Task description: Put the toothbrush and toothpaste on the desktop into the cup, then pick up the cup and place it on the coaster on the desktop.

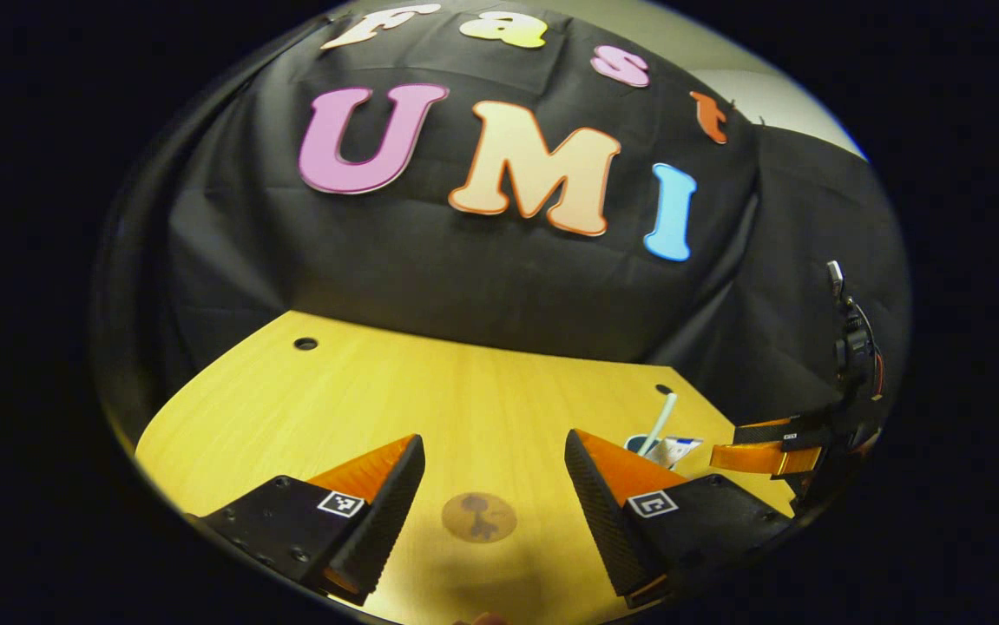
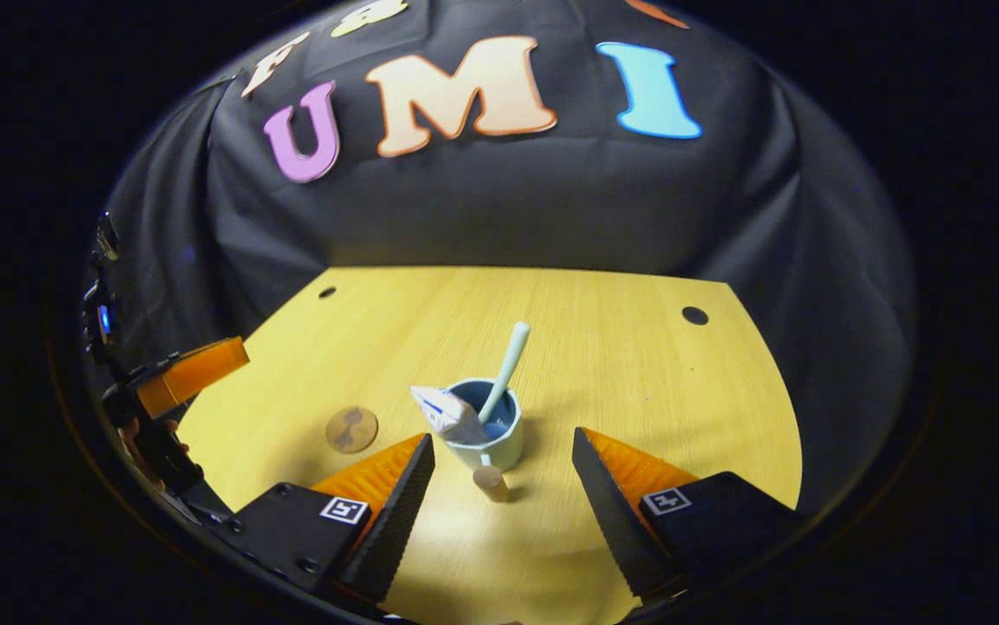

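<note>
A pale blue cup [image 2: 494,431] stands on the wooden desktop [image 2: 603,347] with a light green toothbrush [image 2: 506,369] and a white toothpaste tube [image 2: 450,413] leaning inside it. The cup's handle ends in a small wooden knob [image 2: 490,482] pointing toward me. My right gripper [image 2: 503,473] is open, its fingers just short of the cup on either side. A round brown coaster [image 2: 351,429] lies left of the cup. In the left gripper view, my left gripper [image 1: 494,473] is open above the coaster [image 1: 479,517], and the cup [image 1: 642,445] peeks out behind its right finger.
The black cloth wall closes off the back of the desk. Small round holes [image 2: 694,315] mark the desktop's far corners. The left gripper [image 2: 178,373] shows at the left edge of the right gripper view, and the right gripper [image 1: 777,451] at the right edge of the left gripper view.
</note>
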Tool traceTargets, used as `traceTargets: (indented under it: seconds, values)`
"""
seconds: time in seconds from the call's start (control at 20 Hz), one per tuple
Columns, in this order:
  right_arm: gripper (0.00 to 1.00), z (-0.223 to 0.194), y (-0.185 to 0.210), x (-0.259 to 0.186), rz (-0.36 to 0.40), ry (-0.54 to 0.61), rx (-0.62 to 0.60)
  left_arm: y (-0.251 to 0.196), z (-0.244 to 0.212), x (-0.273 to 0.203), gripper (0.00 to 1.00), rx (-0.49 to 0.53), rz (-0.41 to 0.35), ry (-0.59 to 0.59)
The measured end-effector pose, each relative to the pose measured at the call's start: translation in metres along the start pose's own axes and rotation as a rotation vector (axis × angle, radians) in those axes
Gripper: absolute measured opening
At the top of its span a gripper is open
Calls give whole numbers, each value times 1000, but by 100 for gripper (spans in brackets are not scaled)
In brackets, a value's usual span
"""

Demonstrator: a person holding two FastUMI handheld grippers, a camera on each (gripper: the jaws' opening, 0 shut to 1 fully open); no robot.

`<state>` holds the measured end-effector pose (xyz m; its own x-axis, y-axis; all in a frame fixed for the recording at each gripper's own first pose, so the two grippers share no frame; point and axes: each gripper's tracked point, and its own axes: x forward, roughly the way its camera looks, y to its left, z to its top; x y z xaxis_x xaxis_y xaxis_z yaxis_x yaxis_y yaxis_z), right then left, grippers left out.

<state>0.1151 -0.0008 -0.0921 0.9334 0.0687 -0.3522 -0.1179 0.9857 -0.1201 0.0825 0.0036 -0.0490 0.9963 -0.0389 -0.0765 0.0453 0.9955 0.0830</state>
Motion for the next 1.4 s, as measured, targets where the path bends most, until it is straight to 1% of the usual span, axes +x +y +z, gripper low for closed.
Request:
traceTargets:
  seconds: [0.05, 0.1, 0.15, 0.2, 0.25, 0.3, 0.35, 0.4, 0.45, 0.5, 0.55, 0.65, 0.8, 0.85, 0.9, 1.05, 1.1, 1.15, 1.2, 1.25, 1.4]
  values:
    - [98, -5, 6, 4, 30, 37, -6, 10, -3, -6, 94, -9, 36, 10]
    - [94, -7, 11, 6, 53, 67, -9, 19, -5, -13, 94, -23, 64, 6]
    - [98, -9, 16, 11, 66, 92, -15, 26, -8, -19, 94, -43, 88, 6]
    - [98, -11, 18, 18, 70, 120, -22, 33, -11, -23, 94, -66, 110, 10]
    - [94, -14, 17, 24, 69, 149, -29, 39, -14, -25, 93, -88, 129, 18]
    - [94, -20, 15, 30, 67, 185, -29, 45, -19, -27, 94, -105, 151, 27]
    - [99, -27, 14, 36, 64, 227, -19, 52, -22, -30, 94, -119, 177, 32]
    - [99, -32, 13, 43, 63, 267, -2, 61, -23, -31, 94, -131, 204, 33]
    - [94, -37, 13, 50, 65, 304, 15, 69, -23, -32, 94, -144, 232, 32]
    - [98, -41, 11, 57, 62, 336, 22, 76, -24, -32, 94, -160, 254, 31]
    - [98, -45, 7, 63, 50, 369, 16, 82, -25, -33, 94, -175, 271, 32]
    - [98, -51, -1, 73, 26, 426, 0, 90, -33, -34, 94, -205, 287, 46]
    - [97, -60, 1, 81, 30, 495, 1, 95, -47, -33, 94, -237, 289, 84]
    - [89, -63, 1, 84, 22, 516, -3, 95, -52, -33, 94, -242, 292, 97]
    - [100, -65, 1, 87, 20, 529, -9, 94, -56, -33, 94, -247, 291, 108]
    - [100, -70, 4, 93, 16, 563, -28, 91, -63, -32, 94, -254, 278, 134]
    - [94, -72, 7, 95, 20, 573, -27, 90, -66, -32, 94, -251, 272, 144]
    - [89, -72, 11, 96, 25, 581, -20, 89, -67, -33, 94, -246, 268, 152]
    - [82, -74, 12, 98, 20, 588, -18, 90, -70, -33, 94, -239, 267, 161]
    - [77, -74, 11, 98, 17, 593, -22, 89, -71, -32, 94, -234, 267, 165]
    - [69, -80, 11, 96, 12, 613, -25, 88, -74, -33, 94, -245, 261, 176]
